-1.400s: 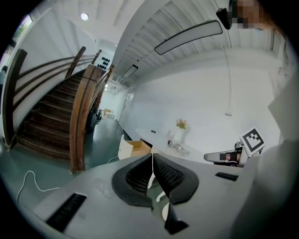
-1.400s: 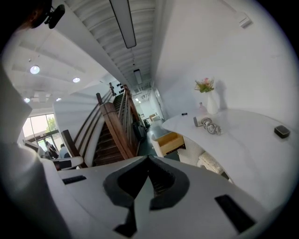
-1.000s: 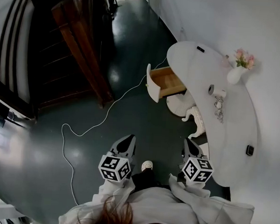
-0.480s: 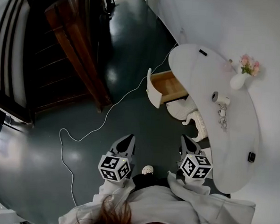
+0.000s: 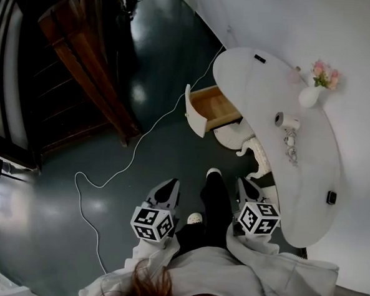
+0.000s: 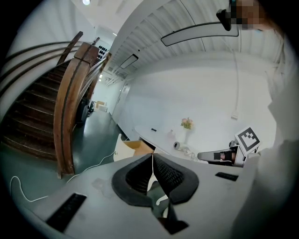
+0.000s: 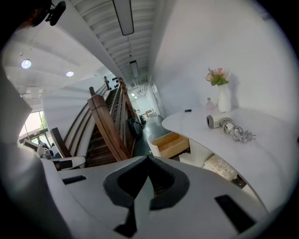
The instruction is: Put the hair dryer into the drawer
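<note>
Stepped fwd since the earlier frame: a dark trouser leg w/ white shoe (image 5: 213, 173) now shows between the two tongs, and table + drawer sit a bit further left in head view.

L gripper (image 5: 168, 187): jaws pressed together, nothing betw them. R gripper (image 5: 247, 188): jaws likewise pressed together, empty. Both held out in front of the body, side by side, well apart from the table.

Hair dryer (image 7: 214, 121) lies on its side on the white table (image 5: 308, 183), approx mid-top, barrel end facing the R gripper view. Its cord (image 7: 236, 130) is bundled just beside it, plug end toward table's near part. Vase (image 5: 309, 97) w/ pink flowers stands upright past the dryer, near the wall.

Drawer (image 5: 213, 108) is pulled open at the table's far-left side; wood inside looks bare. White cable (image 5: 127, 166) trails across dark floor. Wooden staircase (image 5: 84, 63) at left.
</note>
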A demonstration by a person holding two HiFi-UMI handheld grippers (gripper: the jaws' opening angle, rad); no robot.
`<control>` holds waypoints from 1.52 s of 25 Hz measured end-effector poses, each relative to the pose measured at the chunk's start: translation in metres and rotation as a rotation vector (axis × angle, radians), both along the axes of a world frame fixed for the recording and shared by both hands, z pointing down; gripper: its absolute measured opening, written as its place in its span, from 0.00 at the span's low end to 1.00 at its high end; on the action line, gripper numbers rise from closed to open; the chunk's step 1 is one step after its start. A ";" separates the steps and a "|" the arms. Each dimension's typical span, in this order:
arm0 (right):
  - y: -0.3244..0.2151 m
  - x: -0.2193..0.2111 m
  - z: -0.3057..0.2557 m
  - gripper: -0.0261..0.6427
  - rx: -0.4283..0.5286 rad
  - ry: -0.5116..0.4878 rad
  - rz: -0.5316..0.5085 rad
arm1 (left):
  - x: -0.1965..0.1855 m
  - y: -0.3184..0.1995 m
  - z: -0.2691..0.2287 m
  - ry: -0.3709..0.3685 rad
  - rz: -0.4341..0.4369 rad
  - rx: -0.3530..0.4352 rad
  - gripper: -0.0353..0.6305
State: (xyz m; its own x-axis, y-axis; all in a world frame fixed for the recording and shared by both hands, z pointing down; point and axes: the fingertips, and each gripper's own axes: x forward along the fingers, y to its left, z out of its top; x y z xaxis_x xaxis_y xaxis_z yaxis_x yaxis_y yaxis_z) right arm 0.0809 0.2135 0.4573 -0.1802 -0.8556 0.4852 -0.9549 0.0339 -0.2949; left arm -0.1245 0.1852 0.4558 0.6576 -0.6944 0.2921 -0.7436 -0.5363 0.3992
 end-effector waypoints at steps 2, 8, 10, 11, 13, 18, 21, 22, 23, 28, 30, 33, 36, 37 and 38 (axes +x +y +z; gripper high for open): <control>-0.006 0.001 0.000 0.11 -0.002 0.001 0.001 | 0.000 -0.005 0.001 -0.001 -0.003 -0.006 0.08; -0.030 0.008 0.006 0.11 -0.007 -0.008 -0.007 | 0.010 -0.030 0.005 -0.015 -0.001 -0.013 0.08; -0.040 0.013 0.007 0.11 -0.006 -0.006 -0.010 | 0.015 -0.041 0.007 -0.021 0.003 -0.015 0.08; -0.046 0.016 0.008 0.11 -0.007 -0.007 -0.008 | 0.018 -0.048 0.008 -0.022 0.004 -0.017 0.08; -0.058 0.024 0.008 0.11 -0.009 -0.010 -0.003 | 0.026 -0.062 0.009 -0.023 0.009 -0.019 0.08; -0.100 0.039 0.000 0.11 0.008 -0.001 -0.020 | 0.048 -0.105 0.008 -0.035 0.023 -0.024 0.08; -0.129 0.051 -0.001 0.11 0.006 -0.011 -0.012 | 0.063 -0.137 0.003 -0.039 0.038 -0.011 0.08; -0.138 0.056 0.000 0.11 0.002 -0.016 -0.007 | 0.068 -0.146 0.002 -0.040 0.042 -0.010 0.08; -0.146 0.061 0.001 0.11 -0.002 -0.021 -0.002 | 0.073 -0.156 0.002 -0.042 0.044 -0.013 0.08; -0.190 0.087 0.003 0.11 -0.014 -0.035 0.015 | 0.093 -0.198 0.002 -0.050 0.045 -0.031 0.08; -0.207 0.096 0.003 0.11 -0.012 -0.043 0.022 | 0.101 -0.215 0.001 -0.054 0.046 -0.031 0.08; -0.231 0.109 0.002 0.11 -0.003 -0.055 0.025 | 0.114 -0.239 -0.002 -0.060 0.051 -0.022 0.08; -0.252 0.120 0.002 0.11 0.006 -0.059 0.028 | 0.127 -0.261 -0.004 -0.063 0.060 -0.014 0.08; -0.259 0.123 0.002 0.11 0.007 -0.060 0.031 | 0.130 -0.268 -0.004 -0.063 0.063 -0.013 0.08; -0.265 0.127 0.003 0.11 0.008 -0.062 0.034 | 0.134 -0.274 -0.003 -0.062 0.065 -0.012 0.08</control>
State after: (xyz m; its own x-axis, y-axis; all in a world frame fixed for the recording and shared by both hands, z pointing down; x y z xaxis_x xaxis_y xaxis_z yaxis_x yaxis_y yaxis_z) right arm 0.2079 -0.0514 0.4604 -0.1804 -0.8657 0.4670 -0.9354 0.0042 -0.3536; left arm 0.0096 -0.0891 0.4525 0.6816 -0.6470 0.3418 -0.7309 -0.5798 0.3600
